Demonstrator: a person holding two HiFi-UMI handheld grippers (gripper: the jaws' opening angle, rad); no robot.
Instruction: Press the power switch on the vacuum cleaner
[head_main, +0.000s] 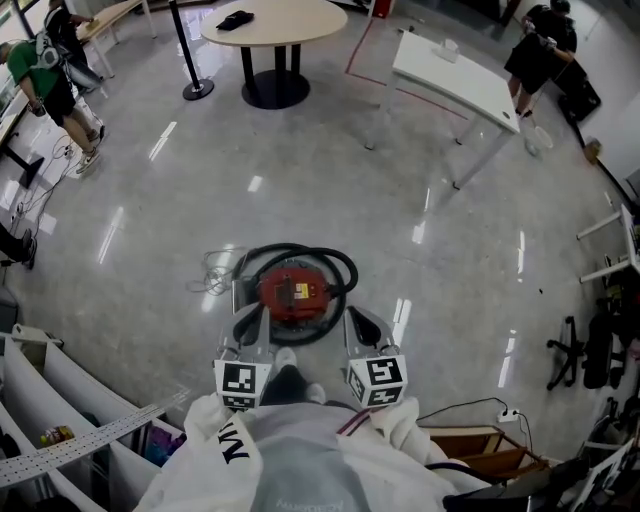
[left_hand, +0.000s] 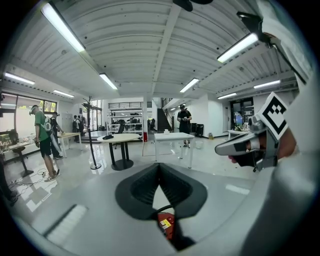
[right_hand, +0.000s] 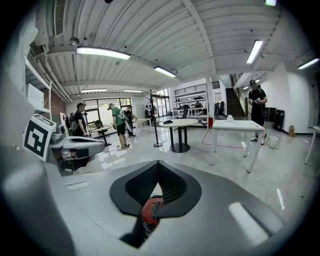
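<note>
Floor: glossy grey floor, streaked with light reflections.
Vacuum cleaner: round red vacuum cleaner ringed by black hose, on the floor.
Head view: whole cleaner, with left gripper and right gripper flanking its near side.
Gripper views: only a red sliver, seen below the fingers.
Fingers: black, ribbed, tips together on both grippers, nothing between them.

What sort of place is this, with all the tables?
Most likely a big open-plan office or lab hall: a glossy grey floor, a round table and a white desk standing apart, and long strip lights on a ribbed ceiling. A red vacuum cleaner sits on the floor.
</note>
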